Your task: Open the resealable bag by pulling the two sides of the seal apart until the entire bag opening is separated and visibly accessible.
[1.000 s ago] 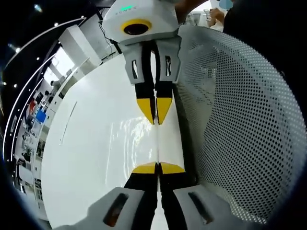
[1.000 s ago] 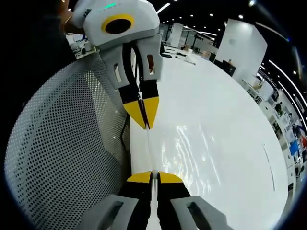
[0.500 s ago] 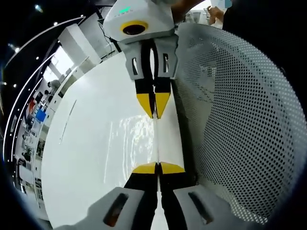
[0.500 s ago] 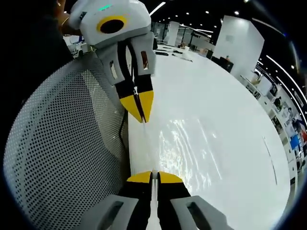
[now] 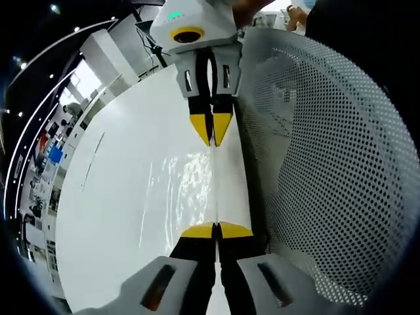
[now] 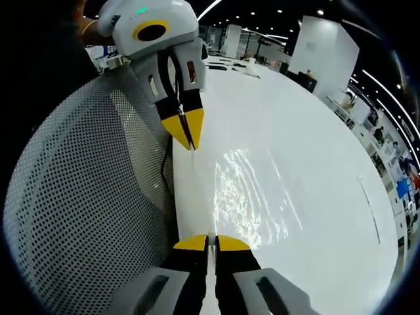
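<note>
Both of my grippers are pinched on the clear, thin plastic resealable bag, which hangs stretched between them over the glossy white table. In the left gripper view, my left gripper has its yellow-tipped jaws together on the near edge of the film, and my right gripper faces it from the far end, jaws likewise together on the opposite edge. The right gripper view gives the mirror: right gripper clamped at the bottom, left gripper clamped opposite.

Key relation: the bag lies directly ahead of each gripper, on the line joining the two tips. Its film shows as a thin bright seam running tip to tip, with wrinkled reflections beside it, so I am looking at it nearly edge-on. Neither gripper is nearer; each holds one side.

A white perforated mesh panel curves close beside the bag, on the side towards my body.

Judgement: the pull must go straight along this tip-to-tip axis, the grippers drawing away from each other. I cannot tell from these views whether the seal has parted anywhere.
</note>
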The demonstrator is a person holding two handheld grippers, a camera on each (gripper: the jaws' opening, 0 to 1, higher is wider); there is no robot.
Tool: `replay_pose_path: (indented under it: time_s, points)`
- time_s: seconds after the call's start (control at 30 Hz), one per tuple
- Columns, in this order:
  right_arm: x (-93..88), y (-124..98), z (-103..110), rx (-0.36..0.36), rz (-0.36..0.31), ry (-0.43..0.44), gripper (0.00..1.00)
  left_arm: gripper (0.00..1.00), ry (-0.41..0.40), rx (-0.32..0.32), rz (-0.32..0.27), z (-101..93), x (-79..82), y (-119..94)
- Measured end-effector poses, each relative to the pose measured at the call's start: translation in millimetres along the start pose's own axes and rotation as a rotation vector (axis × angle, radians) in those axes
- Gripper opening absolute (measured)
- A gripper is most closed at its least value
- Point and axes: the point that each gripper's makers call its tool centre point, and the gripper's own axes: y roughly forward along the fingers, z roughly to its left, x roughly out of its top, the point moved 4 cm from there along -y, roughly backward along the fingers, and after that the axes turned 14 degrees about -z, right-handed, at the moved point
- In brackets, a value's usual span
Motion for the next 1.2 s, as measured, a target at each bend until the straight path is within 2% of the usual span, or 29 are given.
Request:
replay_pose_path:
  time_s: [0.27,0.8,0.93,1.0,1.2]
  points:
    - [-4.8,-3,1,0.000,0.010,0.007,0.00,0.00,0.007,0.003,0.004,0.8,-3.5,0]
    - [-16.6,-10,3,-0.012,0.041,0.029,0.00,0.00,0.027,-0.025,0.006,-6.0,0.1,6]
    - [-16.9,-9,3,-0.029,0.030,0.075,0.00,0.00,0.048,-0.034,0.020,-7.7,0.0,6]
    - [-16.1,-9,6,-0.035,0.017,0.152,0.01,0.00,0.049,-0.034,0.020,-8.0,-0.7,5]
    - [-2.2,-13,8,-0.020,-0.016,0.168,0.07,0.00,0.079,-0.028,0.036,-10.6,-4.6,2]
